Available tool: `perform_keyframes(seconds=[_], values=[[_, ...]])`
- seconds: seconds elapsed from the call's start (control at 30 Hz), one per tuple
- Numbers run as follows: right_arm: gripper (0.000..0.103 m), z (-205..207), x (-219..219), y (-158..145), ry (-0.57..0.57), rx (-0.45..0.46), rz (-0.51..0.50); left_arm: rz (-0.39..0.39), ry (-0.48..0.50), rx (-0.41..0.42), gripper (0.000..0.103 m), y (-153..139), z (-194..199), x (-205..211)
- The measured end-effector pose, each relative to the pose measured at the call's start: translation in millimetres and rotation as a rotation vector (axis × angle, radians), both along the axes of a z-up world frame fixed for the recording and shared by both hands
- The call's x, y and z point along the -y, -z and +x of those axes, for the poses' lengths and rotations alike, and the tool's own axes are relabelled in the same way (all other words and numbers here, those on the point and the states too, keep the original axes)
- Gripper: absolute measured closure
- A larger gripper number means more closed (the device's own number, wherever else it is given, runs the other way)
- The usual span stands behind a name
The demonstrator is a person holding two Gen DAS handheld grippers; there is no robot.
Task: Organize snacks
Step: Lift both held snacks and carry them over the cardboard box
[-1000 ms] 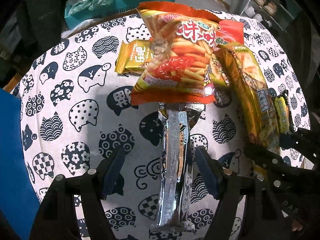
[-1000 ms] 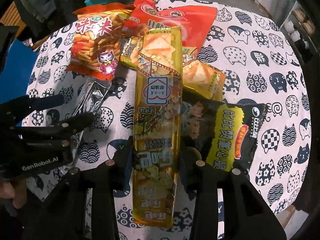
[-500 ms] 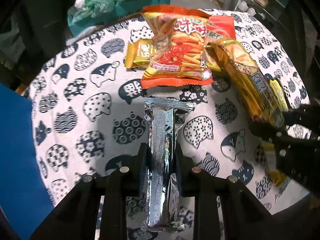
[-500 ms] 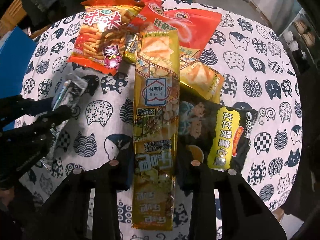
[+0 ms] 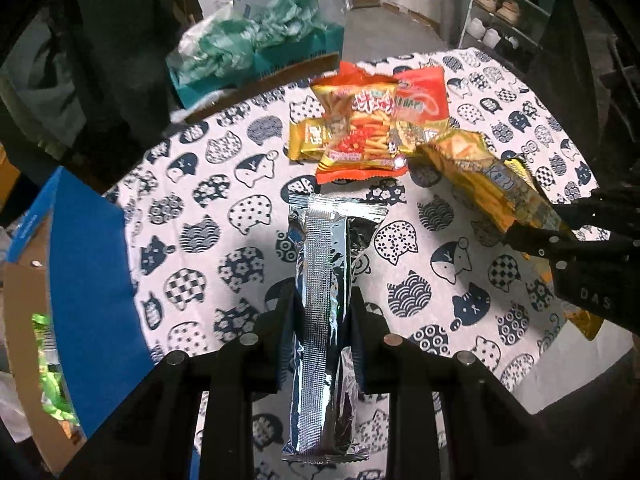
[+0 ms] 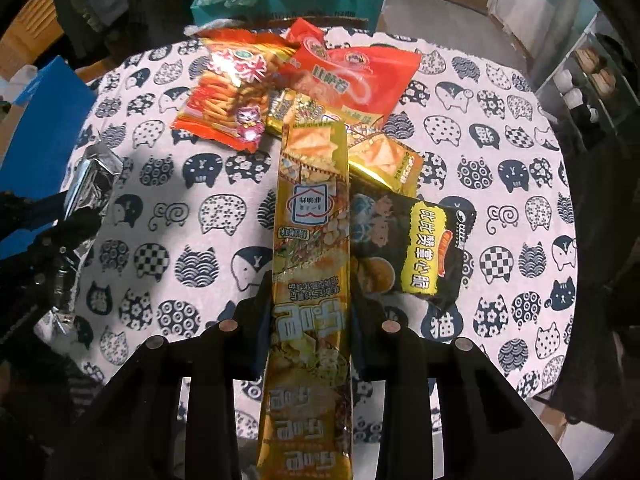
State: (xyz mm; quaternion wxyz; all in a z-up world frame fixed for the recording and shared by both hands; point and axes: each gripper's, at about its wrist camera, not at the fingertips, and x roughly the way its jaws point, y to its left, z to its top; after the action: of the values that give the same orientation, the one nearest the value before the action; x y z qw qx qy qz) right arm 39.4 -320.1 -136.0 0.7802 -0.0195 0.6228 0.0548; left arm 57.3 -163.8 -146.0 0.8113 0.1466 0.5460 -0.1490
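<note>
On a round table draped in a white cloth printed with navy cat faces (image 6: pixel 500 152), a person sorts snacks with a gripper in each hand. At the table's left edge stands a blue-walled cardboard box (image 5: pixel 92 256), with something green inside; it may be where the packets go, though the fisheye view leaves that unclear.

The right gripper (image 6: pixel 308 312) has its jaws pressed against both sides of a long yellow foil snack packet (image 6: pixel 312 216), held lengthwise along the fingers and apparently raised off the cloth. The left gripper (image 5: pixel 322 316) is likewise closed tight around a long silver foil packet (image 5: pixel 320 256), seam side up, its far end reaching toward the pile.

Left on the cloth, largest first: a red snack bag (image 6: pixel 360 76) at the far side, an orange bag of stick-shaped crisps (image 6: pixel 228 96) overlapping it, a black bag with a yellow label panel (image 6: pixel 416 248) just beside the held yellow packet, and a smaller gold foil packet (image 6: pixel 384 160) tucked between them. One more gold packet (image 5: pixel 306 140) peeks from under the orange bag.

Judging by this, the job is in its early-to-middle stretch: two packets are in hand, none visibly placed, and at least five still await sorting.
</note>
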Motion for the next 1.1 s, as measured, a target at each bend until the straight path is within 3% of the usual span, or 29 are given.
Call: perform_keyframes(seconds=[0.6, 1.1], values=[[0.073, -21.0, -26.8, -64.4, -0.054, 0.110, 0.021, 0.007, -0.017, 0.100, 0.078, -61.8, -26.0, -30.1], [0.073, -18.9, -88.3, -109.8, -0.186, 0.197, 0.090, 0.043, -0.081, 0.197, 0.078, -102.1, -32.9, -82.3]])
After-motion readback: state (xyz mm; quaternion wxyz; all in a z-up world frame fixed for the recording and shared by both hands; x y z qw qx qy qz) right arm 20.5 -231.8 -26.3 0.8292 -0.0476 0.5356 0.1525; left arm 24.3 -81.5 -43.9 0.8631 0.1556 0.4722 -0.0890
